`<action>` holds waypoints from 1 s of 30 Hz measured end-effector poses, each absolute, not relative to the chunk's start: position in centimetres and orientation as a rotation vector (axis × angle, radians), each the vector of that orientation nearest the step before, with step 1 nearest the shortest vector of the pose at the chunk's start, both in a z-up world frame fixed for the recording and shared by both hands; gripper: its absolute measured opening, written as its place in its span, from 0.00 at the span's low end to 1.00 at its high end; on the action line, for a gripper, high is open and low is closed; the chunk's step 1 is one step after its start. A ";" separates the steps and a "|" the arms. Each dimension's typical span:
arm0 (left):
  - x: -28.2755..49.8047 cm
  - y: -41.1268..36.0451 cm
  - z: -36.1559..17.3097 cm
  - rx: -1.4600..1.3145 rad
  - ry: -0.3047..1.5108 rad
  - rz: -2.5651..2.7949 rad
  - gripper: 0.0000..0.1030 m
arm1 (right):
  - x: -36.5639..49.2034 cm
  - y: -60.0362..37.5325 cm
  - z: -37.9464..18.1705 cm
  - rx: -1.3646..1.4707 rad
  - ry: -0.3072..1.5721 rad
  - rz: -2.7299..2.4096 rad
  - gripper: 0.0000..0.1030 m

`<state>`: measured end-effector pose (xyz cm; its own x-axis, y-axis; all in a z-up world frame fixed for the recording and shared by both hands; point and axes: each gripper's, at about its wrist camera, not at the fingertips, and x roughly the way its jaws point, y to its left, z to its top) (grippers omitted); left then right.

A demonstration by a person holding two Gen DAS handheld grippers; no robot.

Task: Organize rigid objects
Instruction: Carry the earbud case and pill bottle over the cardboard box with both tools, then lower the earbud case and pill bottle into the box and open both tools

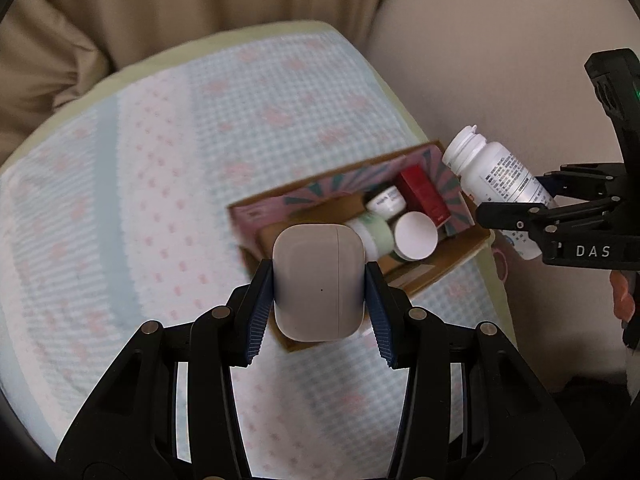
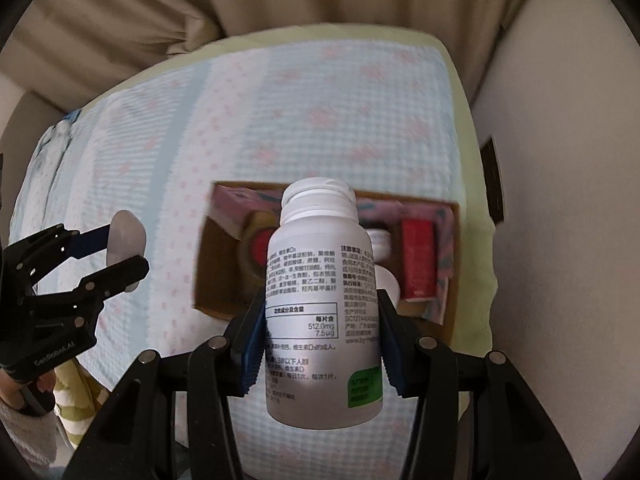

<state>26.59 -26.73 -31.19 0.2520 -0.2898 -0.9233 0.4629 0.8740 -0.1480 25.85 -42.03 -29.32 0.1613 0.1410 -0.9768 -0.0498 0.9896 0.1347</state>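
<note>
My left gripper (image 1: 318, 288) is shut on a white earbud case (image 1: 318, 280) and holds it in the air over the near left end of an open cardboard box (image 1: 440, 270). My right gripper (image 2: 320, 316) is shut on a white pill bottle (image 2: 320, 300) with a printed label, held above the same box (image 2: 450, 316). The box holds a red carton (image 1: 424, 196), a white cup (image 1: 416, 236) and small jars (image 1: 386, 200). In the left wrist view the right gripper (image 1: 516, 204) with the bottle (image 1: 492, 172) is at the right. In the right wrist view the left gripper (image 2: 124, 248) is at the left.
The box lies on a bed with a light blue and pink patterned cover (image 1: 160, 180) and a pale green edge (image 2: 460, 100). Beige curtains (image 1: 180, 0) hang behind the bed. A pale wall (image 2: 560, 160) runs along the right side.
</note>
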 end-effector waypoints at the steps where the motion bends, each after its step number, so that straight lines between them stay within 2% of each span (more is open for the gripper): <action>1: 26.9 -27.7 -32.1 0.175 1.227 -0.520 0.40 | 25.8 -42.7 -30.0 0.090 1.412 0.128 0.45; 8: 28.2 -32.0 -37.7 0.251 1.304 -0.533 0.40 | 26.4 -45.5 -35.7 0.180 1.490 0.103 0.45; 16: 28.1 -34.5 -43.1 0.355 1.395 -0.552 0.40 | 28.3 -45.8 -40.3 0.141 1.553 0.162 0.45; 26: 27.0 -35.7 -43.8 0.487 1.369 -0.595 0.42 | 30.8 -45.0 -42.4 0.166 1.579 0.271 0.45; 27: 27.0 -35.6 -43.6 0.482 1.370 -0.606 0.67 | 31.1 -44.7 -42.2 0.150 1.572 0.278 0.46; 28: 26.9 -35.3 -43.1 0.464 1.362 -0.624 0.98 | 31.4 -44.4 -42.1 0.143 1.566 0.282 0.52; 29: 26.8 -34.9 -42.6 0.446 1.348 -0.637 0.99 | 31.8 -44.3 -41.9 0.140 1.567 0.284 0.72; 30: 26.7 -34.6 -42.4 0.439 1.348 -0.640 1.00 | 32.2 -44.3 -41.7 0.132 1.566 0.273 0.86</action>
<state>26.74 -34.61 -42.42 0.0937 -0.1706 -0.9809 0.6520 0.7551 -0.0690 32.16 -44.27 -41.69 -0.0172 0.2546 -0.9669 -0.0876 0.9629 0.2551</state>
